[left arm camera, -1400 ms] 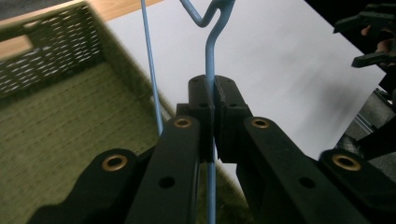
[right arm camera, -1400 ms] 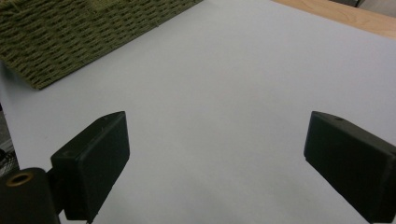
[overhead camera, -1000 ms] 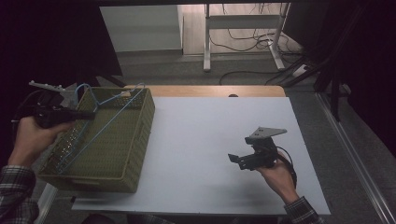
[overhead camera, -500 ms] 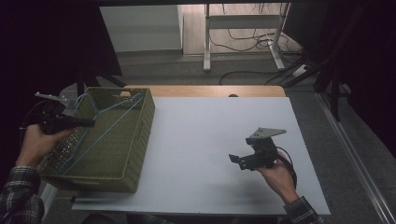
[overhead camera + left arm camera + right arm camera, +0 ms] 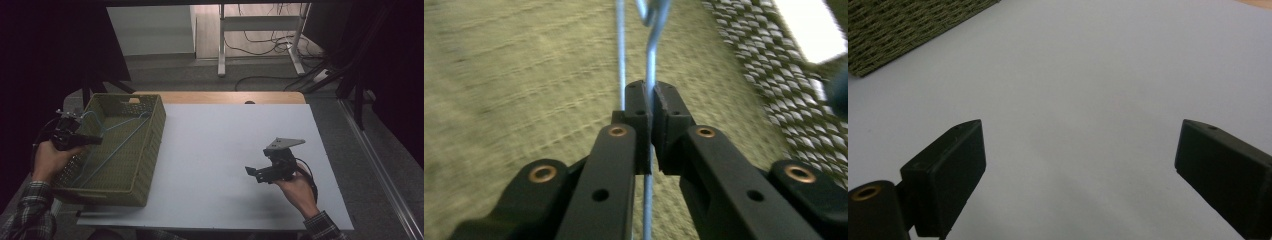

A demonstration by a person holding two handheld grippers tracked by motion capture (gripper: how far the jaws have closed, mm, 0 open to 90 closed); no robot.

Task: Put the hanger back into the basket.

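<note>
A blue wire hanger (image 5: 117, 142) lies slanted inside a green woven basket (image 5: 150, 150) at the table's left. My left gripper (image 5: 95, 141) reaches over the basket's left rim and is shut on the hanger. In the left gripper view the jaws (image 5: 652, 97) pinch one blue wire (image 5: 651, 55) above the basket's floor (image 5: 524, 75), with a second wire running beside it. My right gripper (image 5: 251, 173) is held low over the white table (image 5: 210, 145) at the front right. It stands open, with nothing between its fingers (image 5: 1080, 150).
The basket's woven wall (image 5: 898, 30) shows at the top left of the right gripper view, well away from the jaws. Bare white tabletop (image 5: 1098, 60) lies between basket and right hand. A wooden strip (image 5: 225, 97) runs along the far edge.
My left gripper has come down and nearer with the hanger, which now lies lower in the basket. The basket looks settled flatter. The right gripper has not moved.
</note>
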